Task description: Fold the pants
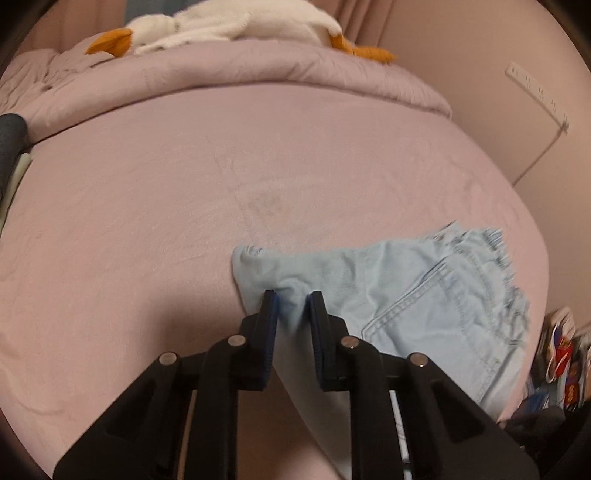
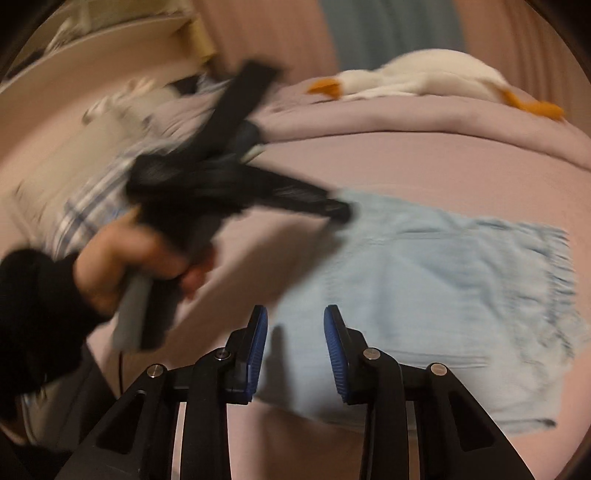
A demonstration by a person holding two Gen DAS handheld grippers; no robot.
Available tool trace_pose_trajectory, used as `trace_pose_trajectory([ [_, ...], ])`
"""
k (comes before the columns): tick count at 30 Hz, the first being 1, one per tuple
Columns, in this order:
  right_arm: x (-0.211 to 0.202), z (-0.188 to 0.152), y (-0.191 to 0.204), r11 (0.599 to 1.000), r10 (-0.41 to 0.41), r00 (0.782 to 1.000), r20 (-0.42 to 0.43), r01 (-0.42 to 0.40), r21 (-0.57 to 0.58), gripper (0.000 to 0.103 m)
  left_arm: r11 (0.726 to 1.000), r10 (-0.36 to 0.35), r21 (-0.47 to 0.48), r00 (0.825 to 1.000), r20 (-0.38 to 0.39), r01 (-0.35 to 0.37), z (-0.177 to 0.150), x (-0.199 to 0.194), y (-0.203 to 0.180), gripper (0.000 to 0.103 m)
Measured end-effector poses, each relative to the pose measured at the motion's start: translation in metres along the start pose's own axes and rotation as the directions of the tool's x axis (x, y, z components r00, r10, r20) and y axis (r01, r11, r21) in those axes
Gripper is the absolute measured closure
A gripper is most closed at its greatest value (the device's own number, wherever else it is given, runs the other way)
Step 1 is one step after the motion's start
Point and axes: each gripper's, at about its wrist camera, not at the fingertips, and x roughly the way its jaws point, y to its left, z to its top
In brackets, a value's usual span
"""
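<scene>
Light blue denim shorts [image 1: 424,295] with a back pocket and frayed hems lie on the pink bed sheet [image 1: 184,221]. My left gripper [image 1: 293,297] has its fingers closed onto a bunched fold of the denim at the shorts' left edge. In the right wrist view the shorts [image 2: 424,295] lie flat ahead, blurred. My right gripper [image 2: 295,314] is open just above the shorts' near edge, holding nothing. The left gripper [image 2: 341,212], held by a hand [image 2: 140,258], shows blurred at the shorts' far left corner.
A pink duvet [image 1: 221,81] is bunched at the head of the bed with a white plush goose [image 1: 207,26] on it. A wall with a power strip [image 1: 535,92] is on the right. Clutter [image 1: 557,354] lies beside the bed.
</scene>
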Motion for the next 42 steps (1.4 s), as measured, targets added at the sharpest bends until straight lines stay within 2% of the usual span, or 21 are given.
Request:
trace_pose_trajectory([
  [3, 0.022, -0.01, 0.007, 0.998, -0.046, 0.995, -0.087, 0.041, -0.055, 0.087, 1.0, 0.004, 0.022, 0.999, -0.034, -0.003, -0.003, 0.013, 0.005, 0.085],
  [8, 0.025, -0.014, 0.004, 0.999, -0.037, 0.995, -0.095, 0.034, -0.035, 0.088, 1.0, 0.015, 0.017, 1.0, -0.024, -0.015, 0.0, 0.015, 0.008, 0.082],
  [12, 0.018, -0.008, 0.0, 1.0, -0.015, 0.995, -0.099, 0.014, -0.013, 0.088, 0.997, 0.067, 0.028, 0.998, 0.003, -0.067, -0.009, 0.004, -0.005, 0.081],
  [16, -0.006, -0.008, -0.015, 0.998, 0.01, 0.999, -0.033, -0.008, 0.06, 0.088, 0.992, 0.111, 0.056, 0.994, 0.022, -0.112, -0.025, -0.012, -0.018, 0.084],
  [20, -0.029, -0.001, -0.039, 0.991, -0.079, 0.996, 0.04, 0.074, 0.114, 0.087, 0.991, 0.122, 0.058, 0.992, 0.029, -0.123, -0.048, -0.026, -0.031, 0.079],
  [23, -0.039, 0.004, -0.059, 0.971, -0.19, 0.98, 0.055, 0.179, 0.159, 0.087, 0.99, 0.125, 0.061, 0.992, 0.028, -0.127, -0.063, -0.035, -0.039, 0.079],
  [27, -0.047, 0.006, -0.08, 0.94, -0.291, 0.956, 0.045, 0.277, 0.199, 0.087, 0.995, 0.081, 0.064, 0.997, 0.006, -0.081, -0.078, -0.039, -0.05, 0.078],
  [29, -0.042, 0.002, -0.089, 0.92, -0.332, 0.943, 0.01, 0.322, 0.222, 0.087, 0.993, 0.089, 0.08, 0.996, -0.01, -0.088, -0.084, -0.034, -0.055, 0.079],
  [30, -0.036, -0.002, -0.096, 0.909, -0.347, 0.937, -0.035, 0.346, 0.232, 0.087, 0.992, 0.095, 0.086, 0.995, -0.016, -0.094, -0.087, -0.031, -0.057, 0.079],
  [32, -0.025, -0.009, -0.102, 0.906, -0.323, 0.942, -0.088, 0.335, 0.259, 0.087, 0.99, 0.107, 0.091, 0.994, -0.019, -0.105, -0.09, -0.028, -0.059, 0.079],
  [36, -0.027, -0.005, -0.109, 0.903, -0.301, 0.95, -0.08, 0.311, 0.296, 0.087, 0.993, 0.099, 0.068, 0.995, -0.023, -0.097, -0.089, -0.034, -0.055, 0.079],
  [39, -0.039, 0.0, -0.109, 0.908, -0.297, 0.954, -0.033, 0.293, 0.299, 0.087, 0.993, 0.097, 0.068, 0.995, -0.013, -0.096, -0.093, -0.041, -0.058, 0.079],
  [42, -0.055, -0.003, -0.11, 0.9, -0.329, 0.944, 0.013, 0.31, 0.307, 0.086, 0.994, 0.091, 0.059, 0.996, -0.016, -0.09, -0.101, -0.045, -0.059, 0.078],
])
